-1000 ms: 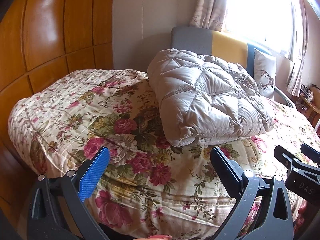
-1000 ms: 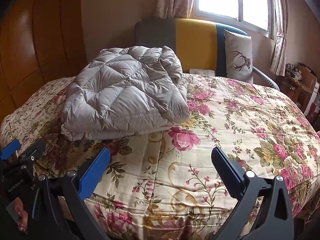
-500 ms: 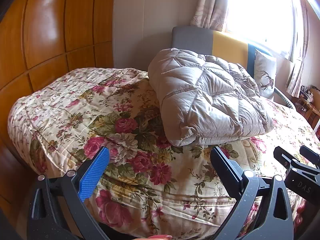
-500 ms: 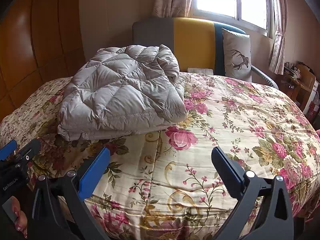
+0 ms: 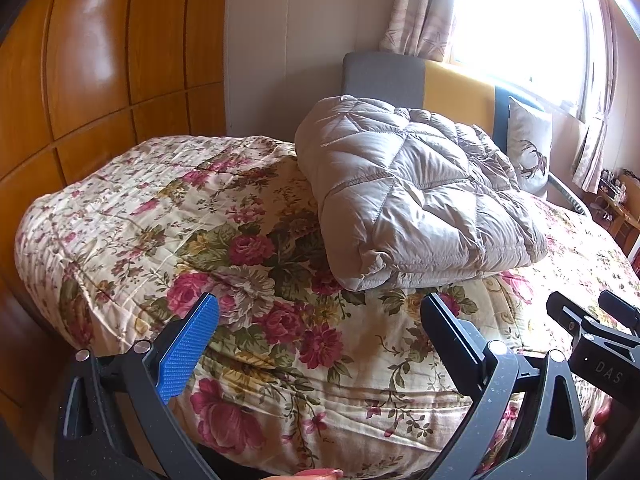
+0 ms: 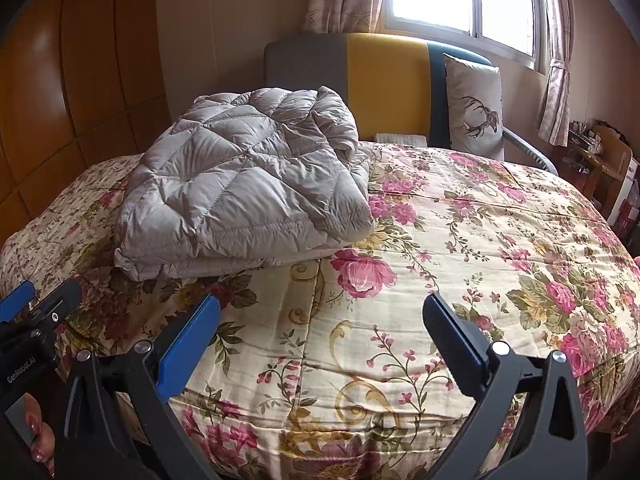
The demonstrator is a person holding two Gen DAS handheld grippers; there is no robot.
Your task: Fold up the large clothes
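With the left gripper [image 5: 320,328] and right gripper [image 6: 320,328] both spread and empty at the foot edge of the floral quilted bedspread [image 6: 460,248], the puffy grey quilted down coat [image 6: 248,184] lies folded toward the head-left corner, so any tidying should pinch its near hem corners evenly.

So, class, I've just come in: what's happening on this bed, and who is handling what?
A person holds a two-finger gripper in each hand near the foot of the bed. The left gripper and the right gripper are both open and hold nothing. The grey quilted coat lies folded in a bundle on the floral bedspread, apart from both grippers. A deer-print pillow leans against the headboard.
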